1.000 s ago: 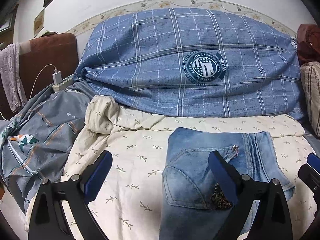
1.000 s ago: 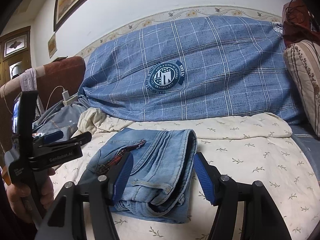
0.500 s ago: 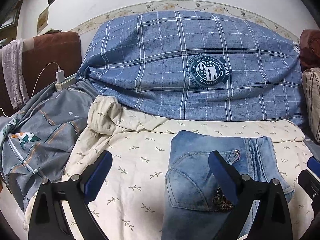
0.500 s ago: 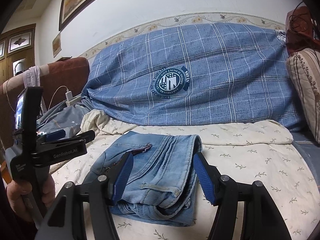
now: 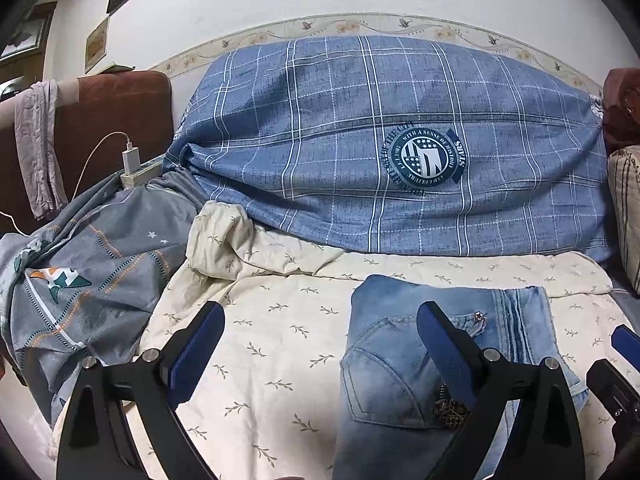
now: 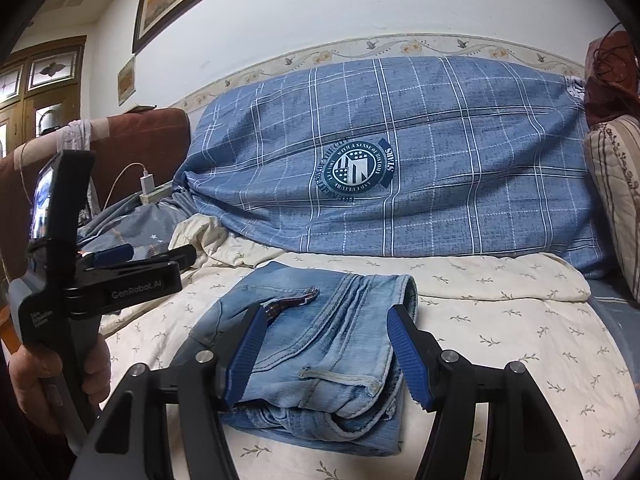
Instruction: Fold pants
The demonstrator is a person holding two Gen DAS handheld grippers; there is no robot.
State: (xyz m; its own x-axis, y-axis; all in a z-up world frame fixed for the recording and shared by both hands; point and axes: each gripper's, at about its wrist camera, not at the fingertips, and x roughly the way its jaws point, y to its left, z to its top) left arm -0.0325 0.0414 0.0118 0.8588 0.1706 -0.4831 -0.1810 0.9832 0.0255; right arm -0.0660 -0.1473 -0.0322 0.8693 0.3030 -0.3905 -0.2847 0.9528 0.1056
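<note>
Light blue jeans (image 5: 400, 368) lie folded into a compact stack on the cream leaf-print sheet (image 5: 280, 340); they also show in the right wrist view (image 6: 328, 340). My left gripper (image 5: 320, 344) is open and empty, held above the sheet with its right finger over the jeans' back pocket. My right gripper (image 6: 328, 354) is open and empty, raised just in front of the folded jeans. The left gripper also shows in the right wrist view (image 6: 152, 258), held in a hand at the left.
A large blue plaid pillow (image 5: 380, 152) lies along the wall behind the jeans. A grey patterned blanket (image 5: 88, 280) is bunched at the left, with a charger and power strip (image 5: 134, 168) by a brown headboard (image 5: 112, 120). A striped cushion (image 6: 616, 200) stands at the right.
Both grippers have drawn back and risen slightly from the folded jeans, which now sit lower in both views. The jeans have not moved.
</note>
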